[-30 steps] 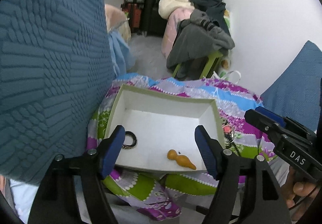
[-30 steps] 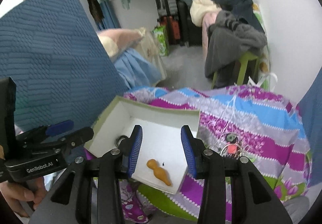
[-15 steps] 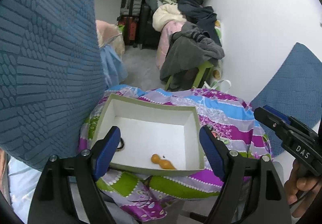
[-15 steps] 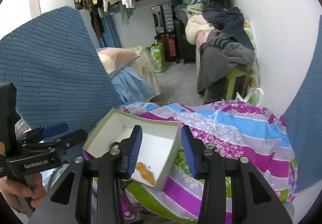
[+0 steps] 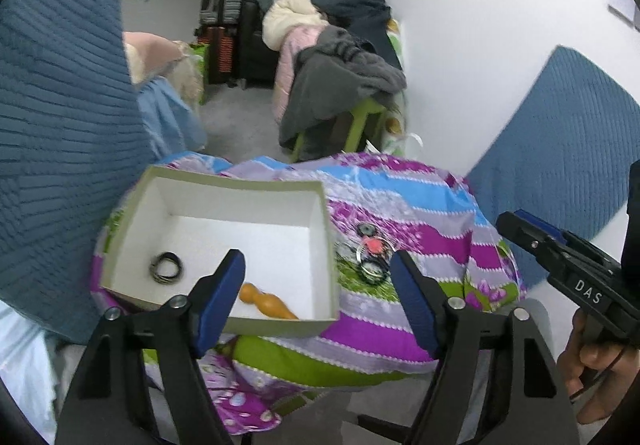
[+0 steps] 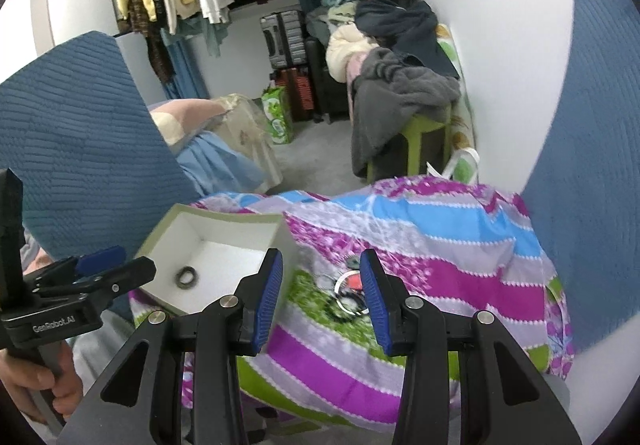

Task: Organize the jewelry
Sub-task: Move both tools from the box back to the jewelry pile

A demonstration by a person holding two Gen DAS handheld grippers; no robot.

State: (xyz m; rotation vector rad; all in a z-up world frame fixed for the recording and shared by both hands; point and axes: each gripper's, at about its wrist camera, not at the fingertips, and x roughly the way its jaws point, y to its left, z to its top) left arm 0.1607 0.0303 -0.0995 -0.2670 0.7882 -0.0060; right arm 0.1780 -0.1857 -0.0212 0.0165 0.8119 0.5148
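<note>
A white open box [image 5: 132,229] lies on a striped purple, blue and green cloth [image 5: 420,245]. In it are a dark bracelet [image 5: 167,265] and an orange gourd-shaped pendant [image 5: 266,301]. A small heap of jewelry [image 5: 370,255] with rings and a red piece lies on the cloth right of the box. My left gripper [image 5: 318,297] is open and empty, above the box's near right corner. My right gripper [image 6: 322,291] is open and empty, with the jewelry heap [image 6: 348,293] showing between its fingers. The box [image 6: 168,233] and bracelet [image 6: 186,276] lie to its left.
Blue quilted cushions [image 5: 60,105] stand on the left and on the right [image 6: 592,165]. A white wall [image 5: 480,45] is behind. A green stool heaped with clothes [image 6: 404,105], suitcases [image 6: 286,41] and hanging clothes fill the back of the room.
Both grippers have pulled back and swung right. The right gripper now faces the jewelry heap instead of the box. Both stay open and empty.
</note>
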